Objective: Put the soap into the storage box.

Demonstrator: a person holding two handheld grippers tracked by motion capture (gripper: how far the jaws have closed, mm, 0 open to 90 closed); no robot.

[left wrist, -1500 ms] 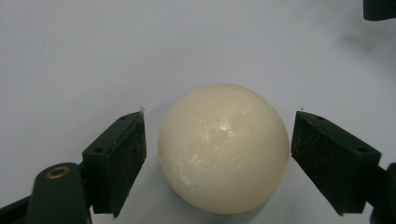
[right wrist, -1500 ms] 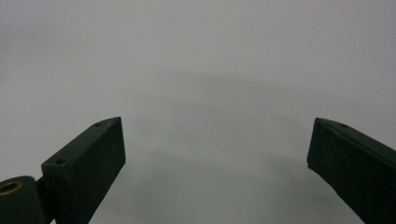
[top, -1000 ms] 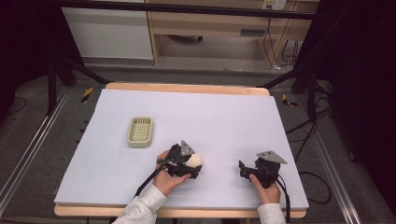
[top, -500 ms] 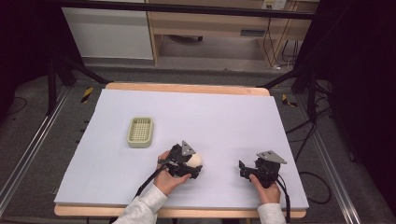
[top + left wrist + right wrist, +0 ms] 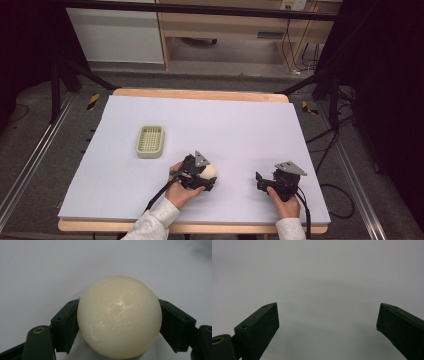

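Ball point(image 5: 119, 317) was clamped between jaws of left tool point(image 5: 199, 174), low over tabletop point(image 5: 240, 125) near front edge, probably for carrying to basket point(image 5: 150, 141). Right tool point(image 5: 270, 181) was held apart, empty, aside.

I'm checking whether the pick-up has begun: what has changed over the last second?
Nothing visibly changed. The left gripper stays closed on the cream ball near the front of the table, the right gripper still rests open and holds nothing, and the green basket sits where it was.
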